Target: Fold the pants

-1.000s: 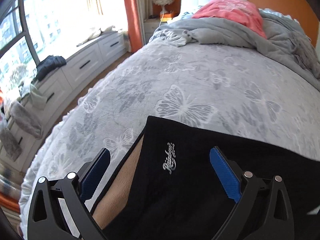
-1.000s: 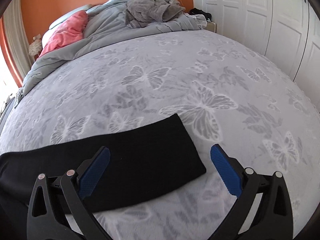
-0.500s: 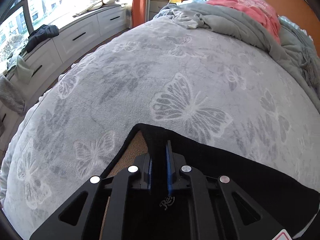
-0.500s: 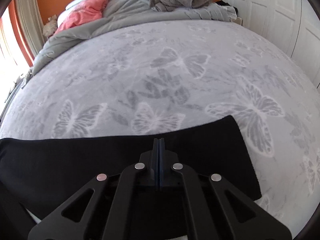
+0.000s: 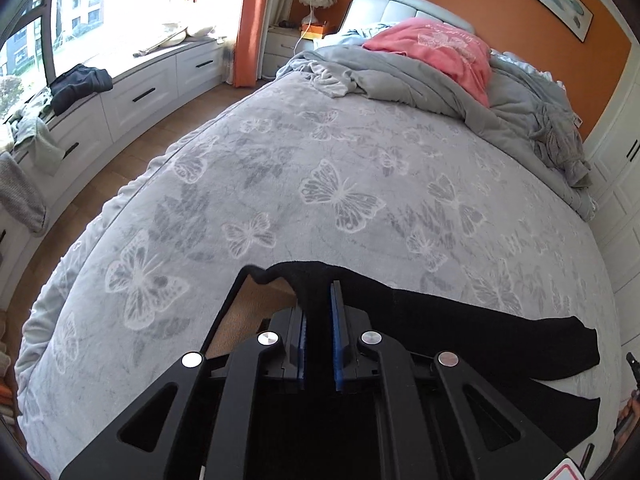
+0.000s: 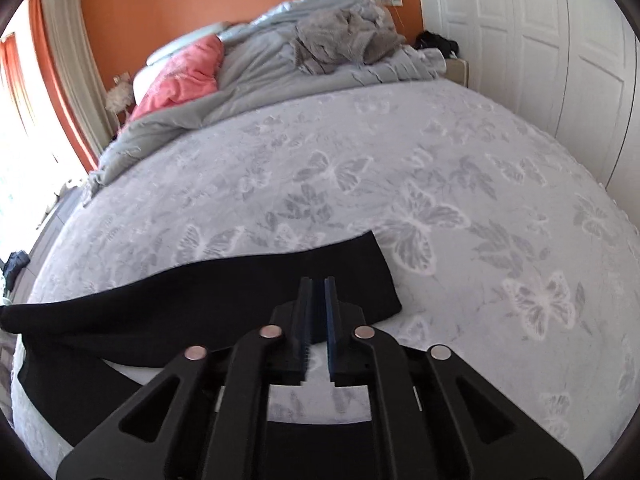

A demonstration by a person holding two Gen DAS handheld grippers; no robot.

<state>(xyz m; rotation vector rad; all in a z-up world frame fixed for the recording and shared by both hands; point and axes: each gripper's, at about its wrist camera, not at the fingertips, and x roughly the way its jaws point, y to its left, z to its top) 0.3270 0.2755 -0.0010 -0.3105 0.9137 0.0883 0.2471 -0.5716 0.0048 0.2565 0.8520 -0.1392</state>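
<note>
**Both tongs clamped on the pants, fabric is floppy as you'd expect**

The black, soft knit pants with a tan lining (image 5: pixel 460 320) are lying across the near edge of the grey butterfly-print bed cover (image 5: pixel 340 168), bottom half of the frame in both views. They look light and totally limp, so they'll sag and drag wherever they aren't held. They don't look slippery, and they're not fragile. My guess is the best grip spots are edges and corners: waistband on one end, leg hem on the other, so the cloth hangs straight.

The left tongs (image 5: pixel 318 320) are nearly closed with a bunched fold of the waist end pinched between the blue pads; the tan inside shows just left of it, lower centre.

The right tongs (image 6: pixel 316 312) are also squeezed almost together on the leg end near the hem, which sits centre-frame. The other leg trails off to the lower left.
</note>
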